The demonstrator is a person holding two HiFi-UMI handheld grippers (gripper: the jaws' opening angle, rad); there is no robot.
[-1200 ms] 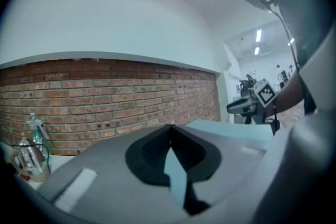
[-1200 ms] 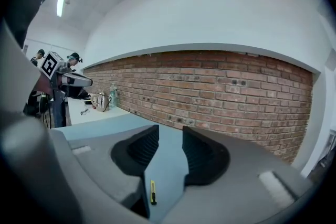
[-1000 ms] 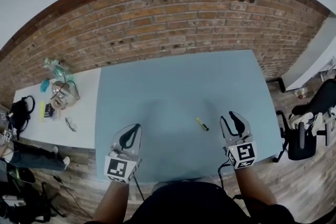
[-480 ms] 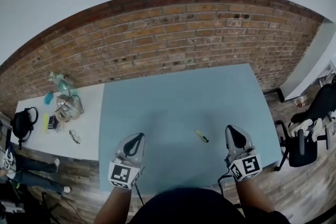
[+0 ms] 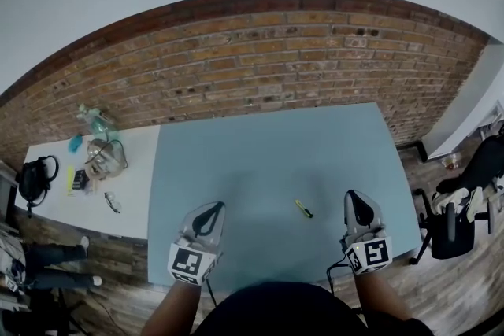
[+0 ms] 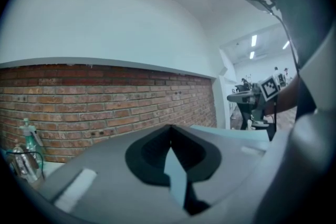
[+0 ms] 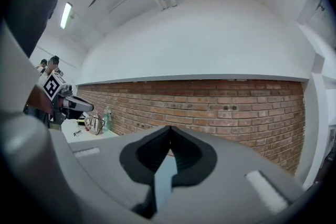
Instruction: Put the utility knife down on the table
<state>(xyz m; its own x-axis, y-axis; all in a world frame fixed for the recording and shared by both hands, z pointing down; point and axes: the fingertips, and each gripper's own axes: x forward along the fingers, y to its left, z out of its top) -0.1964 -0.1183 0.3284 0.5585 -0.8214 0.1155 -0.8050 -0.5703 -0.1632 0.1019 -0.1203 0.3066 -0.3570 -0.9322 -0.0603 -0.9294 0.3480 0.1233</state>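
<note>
The yellow and black utility knife [image 5: 304,208] lies flat on the blue-grey table [image 5: 268,153], near its front edge and right of centre. My right gripper [image 5: 352,196] hovers a short way to the right of the knife, apart from it. Its jaws are closing and the tips meet, with nothing between them [image 7: 169,129]. My left gripper [image 5: 214,208] hangs over the front left of the table, well away from the knife. It is also shut and empty, and it points toward the brick wall [image 6: 169,128].
A white side table [image 5: 55,201] adjoins on the left, carrying bottles [image 5: 96,122], a glass jug [image 5: 105,156], spectacles and a black bag [image 5: 35,177]. A brick wall [image 5: 260,59] runs behind. A black chair [image 5: 461,208] stands at the right on the wooden floor.
The right gripper's jaws have gone from spread wide to closed, and it has lifted a little beside the knife. The knife stays on the table. The left gripper has hardly moved.
</note>
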